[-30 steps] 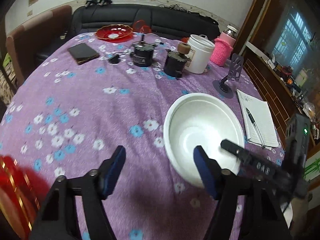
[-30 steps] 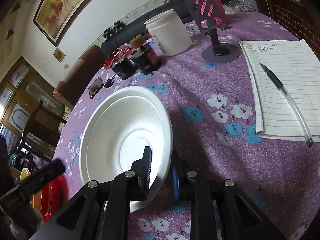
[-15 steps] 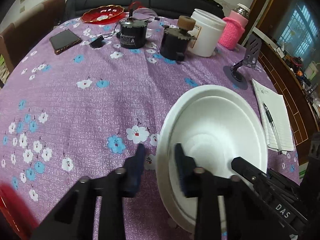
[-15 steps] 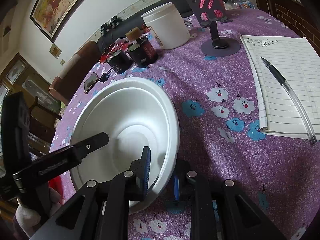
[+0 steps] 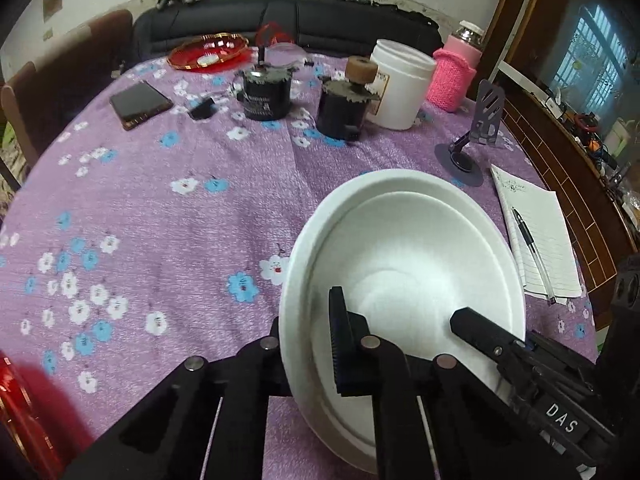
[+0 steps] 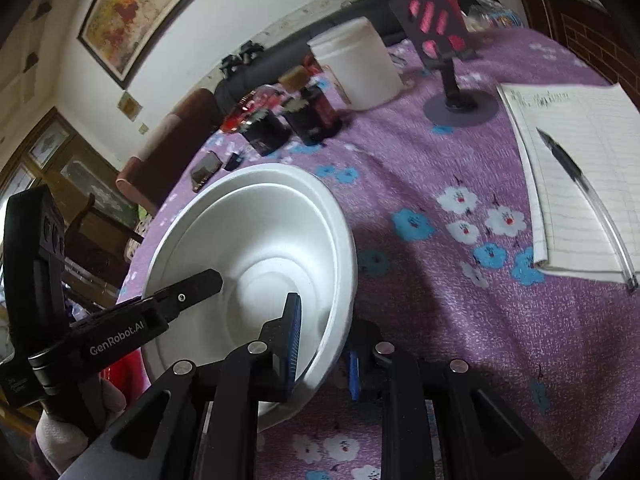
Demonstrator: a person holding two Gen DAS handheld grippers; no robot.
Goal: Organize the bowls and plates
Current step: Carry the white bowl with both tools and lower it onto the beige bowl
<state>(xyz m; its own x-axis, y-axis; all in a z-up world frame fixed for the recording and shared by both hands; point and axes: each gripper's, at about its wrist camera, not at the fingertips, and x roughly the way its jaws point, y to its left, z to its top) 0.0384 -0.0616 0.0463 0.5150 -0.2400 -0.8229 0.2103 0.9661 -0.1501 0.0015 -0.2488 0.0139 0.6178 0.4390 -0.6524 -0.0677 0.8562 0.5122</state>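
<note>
A white foam bowl [image 5: 404, 256] is held tilted just above the purple flowered tablecloth [image 5: 160, 208]. My left gripper [image 5: 308, 336] is shut on its left rim, one finger inside and one outside. My right gripper [image 6: 324, 336] is shut on the opposite rim of the same bowl [image 6: 256, 236]. Each gripper shows in the other's view: the right one [image 5: 520, 356] at lower right, the left one [image 6: 120, 320] at lower left. A red plate [image 5: 208, 50] lies at the table's far side.
Two black jars [image 5: 266, 92], a white tub [image 5: 400, 88], a pink-sleeved flask [image 5: 456, 74], a phone [image 5: 140, 102], a phone stand [image 5: 474, 136] and a notepad with pen [image 5: 532, 236] are on the table. Something red [image 5: 20, 412] is at lower left.
My left gripper moved in from open beside the bowl and shut on its left rim. The bowl is now tilted and gripped from both sides.
</note>
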